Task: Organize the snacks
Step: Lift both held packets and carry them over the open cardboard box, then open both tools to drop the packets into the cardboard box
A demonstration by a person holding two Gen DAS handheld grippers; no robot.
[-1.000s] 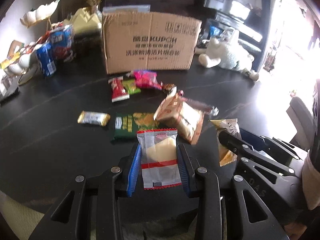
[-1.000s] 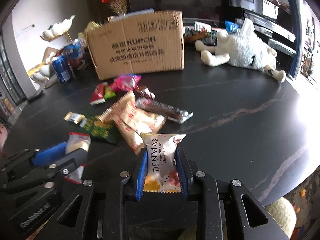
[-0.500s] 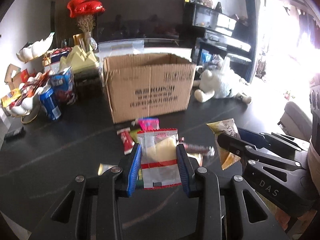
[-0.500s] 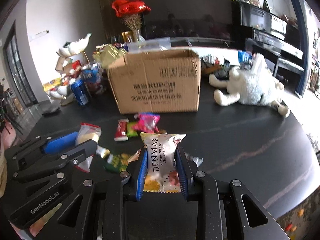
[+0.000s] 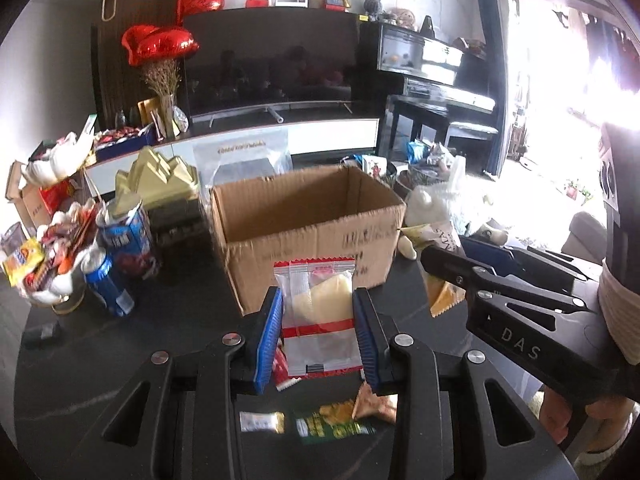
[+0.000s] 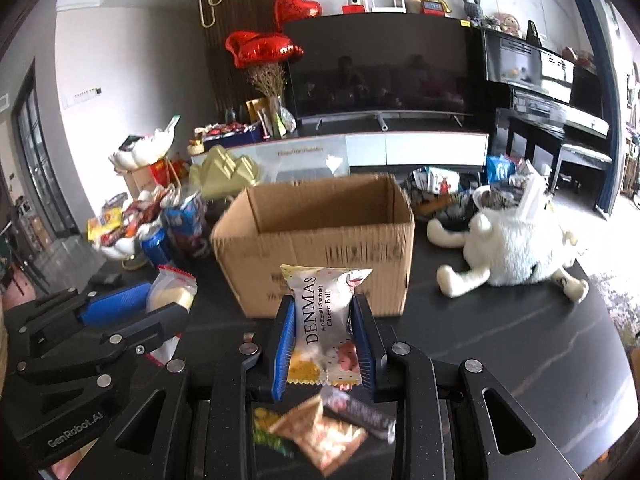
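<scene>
Clear-wrapped snack (image 5: 318,312) in left jaws, DENMAS packet (image 6: 326,320) in right jaws, open box (image 6: 320,240) ahead

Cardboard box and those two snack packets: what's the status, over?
Left gripper shut on clear packet; right gripper shut on cheese ball packet. Cardboard box open ahead. Nothing in the way.

This is a home living room. A large dark television (image 6: 384,68) stands on a low white cabinet (image 6: 416,148) against the far wall, with red heart balloons (image 6: 260,48) and dried flowers to its left. A black upright piano (image 6: 540,80) with its bench fills the far right. Toys and ornaments line the top of the television, and a white plush animal (image 6: 516,248) lies on the dark table (image 6: 520,340) at right.
</scene>
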